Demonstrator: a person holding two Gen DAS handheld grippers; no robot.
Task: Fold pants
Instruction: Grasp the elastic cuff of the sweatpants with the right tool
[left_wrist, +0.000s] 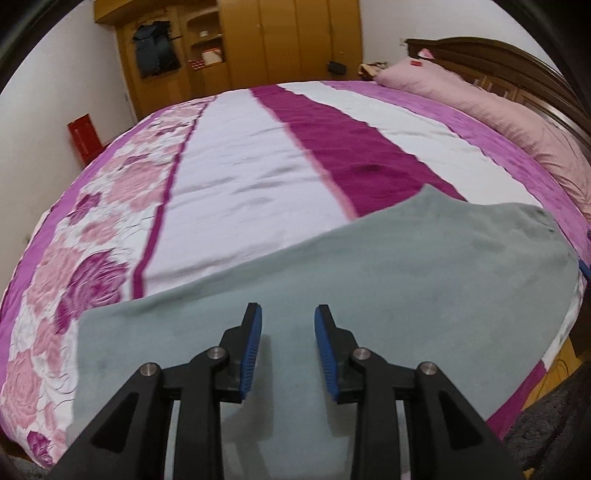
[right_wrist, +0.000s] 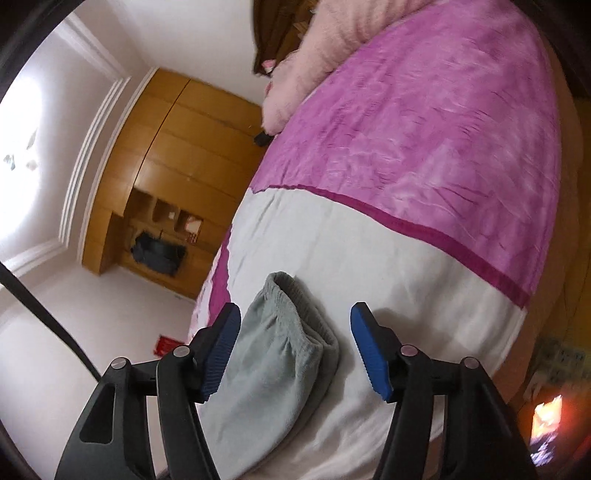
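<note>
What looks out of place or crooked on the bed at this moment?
Nothing looks damaged or spilled. The grey pants lie flat on the bedspread, only slanted across its stripes. Both the left gripper and right gripper are open above them.

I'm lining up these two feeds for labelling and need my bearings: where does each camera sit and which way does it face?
Left wrist: rides the left gripper, looking along its open fingers across the grey pants and the bedspread toward the wardrobe; only the gripper shows.
Right wrist: rides the right gripper, rolled sideways, open fingers either side of the pants' waistband; only the gripper shows.
Shared: the pants, the bedspread, the pink pillow, the wardrobe.
</note>
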